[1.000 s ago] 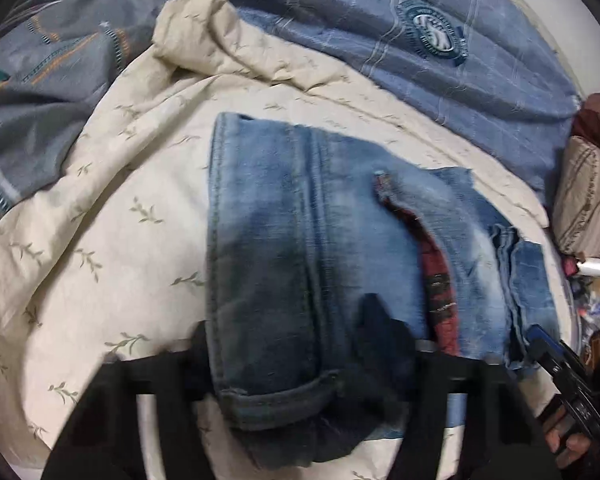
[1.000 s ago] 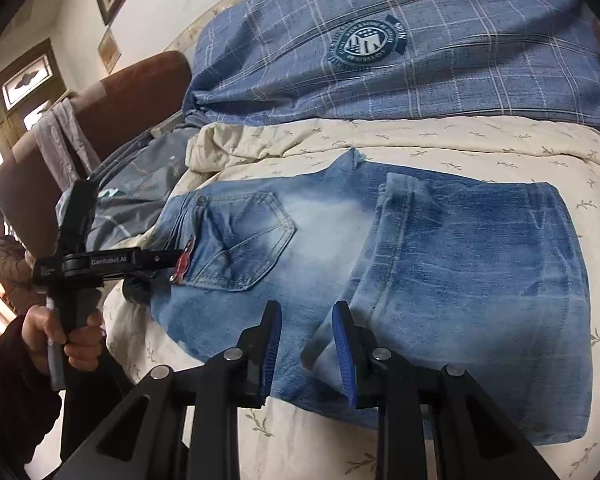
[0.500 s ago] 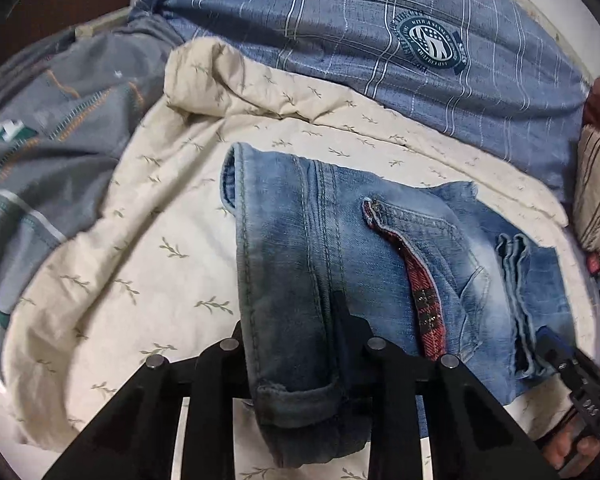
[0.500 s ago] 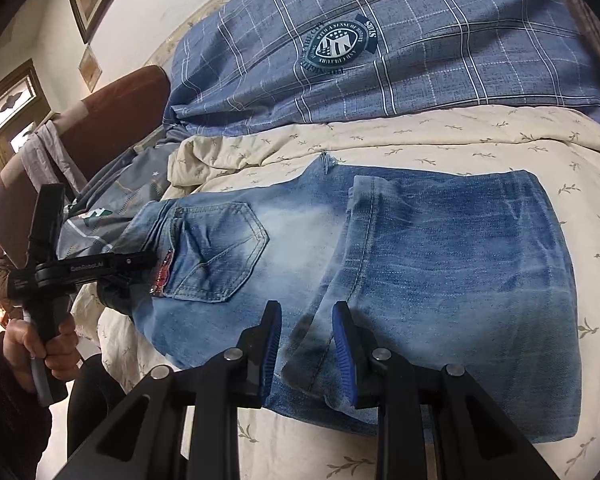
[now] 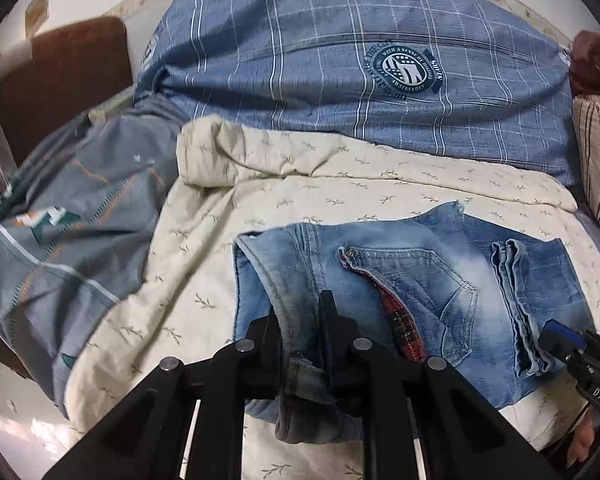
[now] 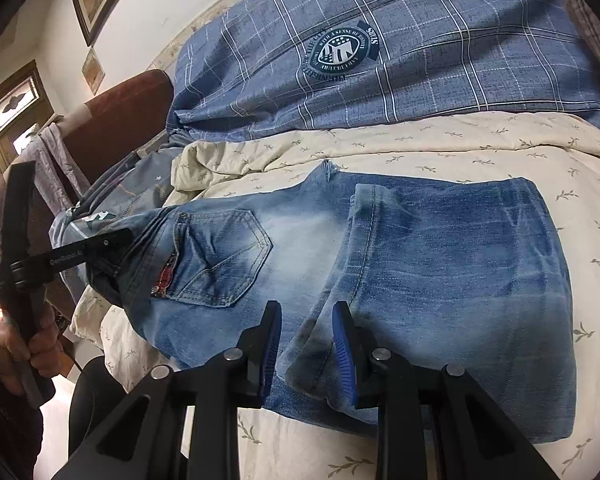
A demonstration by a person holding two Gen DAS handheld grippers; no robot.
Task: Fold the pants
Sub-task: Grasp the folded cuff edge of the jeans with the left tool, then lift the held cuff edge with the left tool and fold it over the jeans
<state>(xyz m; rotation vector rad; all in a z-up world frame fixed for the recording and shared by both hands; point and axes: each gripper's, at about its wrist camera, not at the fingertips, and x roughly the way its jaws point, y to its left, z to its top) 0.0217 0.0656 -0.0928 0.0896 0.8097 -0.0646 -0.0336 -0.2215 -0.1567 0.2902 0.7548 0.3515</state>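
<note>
Faded blue jeans (image 5: 420, 280) lie folded on a cream leaf-print quilt (image 5: 300, 184); the back pocket with red plaid lining faces up. My left gripper (image 5: 300, 320) is shut on the waistband end of the jeans at their left edge. In the right wrist view the jeans (image 6: 440, 248) have the leg hems folded over the seat. My right gripper (image 6: 306, 332) is shut on the folded hem edge at the near side. The left gripper also shows in the right wrist view (image 6: 112, 248), held by a hand, clamped on the waistband.
A blue plaid duvet with a round badge (image 5: 380, 80) lies behind the quilt. A grey patterned cover (image 5: 60, 232) is heaped at the left. A brown chair back (image 6: 120, 120) stands beyond it. A striped cushion (image 5: 596, 152) sits at the right edge.
My left gripper has pulled back and lowered, keeping the waistband in its grip. The right gripper stays shut on the hem; the jeans look flatter and more spread out.
</note>
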